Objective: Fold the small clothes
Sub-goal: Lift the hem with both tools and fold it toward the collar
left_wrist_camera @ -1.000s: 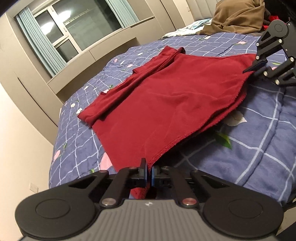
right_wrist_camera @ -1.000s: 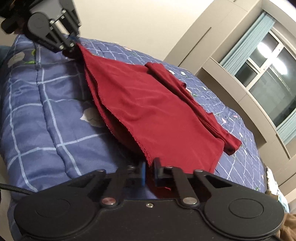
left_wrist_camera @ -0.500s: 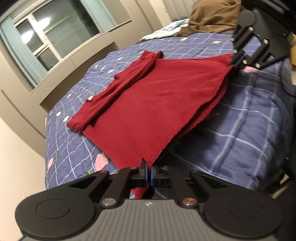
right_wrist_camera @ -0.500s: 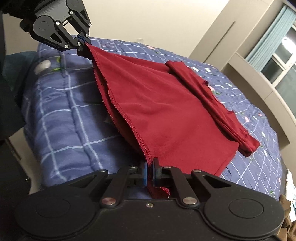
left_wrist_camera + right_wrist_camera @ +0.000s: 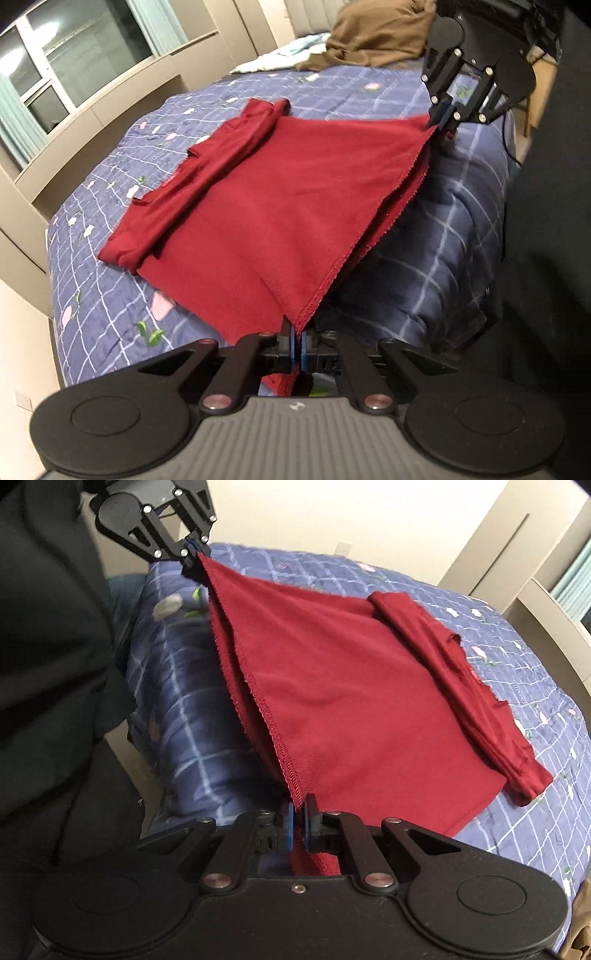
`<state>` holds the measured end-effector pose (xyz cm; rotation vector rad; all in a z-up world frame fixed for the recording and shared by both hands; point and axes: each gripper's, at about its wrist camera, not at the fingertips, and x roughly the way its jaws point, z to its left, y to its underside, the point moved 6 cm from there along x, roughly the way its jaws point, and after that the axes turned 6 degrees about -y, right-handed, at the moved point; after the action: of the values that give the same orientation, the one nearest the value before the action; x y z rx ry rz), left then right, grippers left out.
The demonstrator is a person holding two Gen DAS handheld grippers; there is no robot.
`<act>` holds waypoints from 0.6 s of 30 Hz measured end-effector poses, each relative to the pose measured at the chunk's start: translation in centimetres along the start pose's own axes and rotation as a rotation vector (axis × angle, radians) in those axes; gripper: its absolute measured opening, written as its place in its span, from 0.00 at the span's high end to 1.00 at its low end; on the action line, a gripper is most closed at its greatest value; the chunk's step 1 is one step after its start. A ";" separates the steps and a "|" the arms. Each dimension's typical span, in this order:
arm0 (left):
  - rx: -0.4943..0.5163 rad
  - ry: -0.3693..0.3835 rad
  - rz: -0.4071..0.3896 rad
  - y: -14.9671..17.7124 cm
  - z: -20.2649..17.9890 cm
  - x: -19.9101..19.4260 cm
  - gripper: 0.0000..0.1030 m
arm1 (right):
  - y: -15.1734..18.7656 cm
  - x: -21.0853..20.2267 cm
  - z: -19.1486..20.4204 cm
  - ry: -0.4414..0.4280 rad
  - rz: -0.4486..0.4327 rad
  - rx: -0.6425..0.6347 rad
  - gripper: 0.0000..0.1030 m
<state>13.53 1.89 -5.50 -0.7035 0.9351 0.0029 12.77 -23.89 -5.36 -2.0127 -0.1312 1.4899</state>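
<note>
A dark red garment [image 5: 266,199] lies on a blue checked bedspread [image 5: 96,295], its far part folded into a long roll. Its near stitched hem is lifted and stretched taut past the bed's edge. My left gripper [image 5: 297,341] is shut on one hem corner. My right gripper [image 5: 298,821] is shut on the other corner. In the left wrist view the right gripper [image 5: 441,118] shows at the upper right, holding its corner. In the right wrist view the garment [image 5: 351,701] slopes up to the left gripper [image 5: 190,552] at the upper left.
A brown heap of cloth [image 5: 376,37] and pale fabric lie at the bed's far end. A window with teal curtains [image 5: 74,70] and beige built-in panels stand beyond the bed. A person's dark clothing [image 5: 48,646] fills the left of the right wrist view.
Both grippers have pulled the hem back off the bed's edge and raised it, drawing the garment tauter. Both stay shut on their corners.
</note>
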 end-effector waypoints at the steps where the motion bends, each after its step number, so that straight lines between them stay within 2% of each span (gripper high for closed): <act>1: -0.022 0.002 -0.005 -0.4 0.7 0.0 0.99 | -0.2 -0.3 -0.5 0.004 -0.008 0.004 0.96; 6: -0.106 0.015 -0.035 -3.1 4.7 0.1 0.99 | -2.2 -1.8 -4.0 0.046 -0.035 0.007 0.96; 8: -0.109 0.007 -0.052 -4.5 6.5 0.1 0.99 | -3.1 -2.4 -5.9 0.079 -0.041 -0.007 0.96; 14: -0.191 -0.020 -0.097 -10.6 13.6 0.7 0.98 | -6.5 -3.5 -14.0 0.150 -0.060 -0.022 0.95; 18: -0.233 -0.025 -0.101 -13.6 17.9 2.2 0.98 | -8.8 -3.7 -19.5 0.177 -0.059 -0.049 0.95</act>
<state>32.02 0.57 7.34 -0.9640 0.8829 0.0319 31.28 -26.61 5.63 -2.1501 -0.1534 1.2770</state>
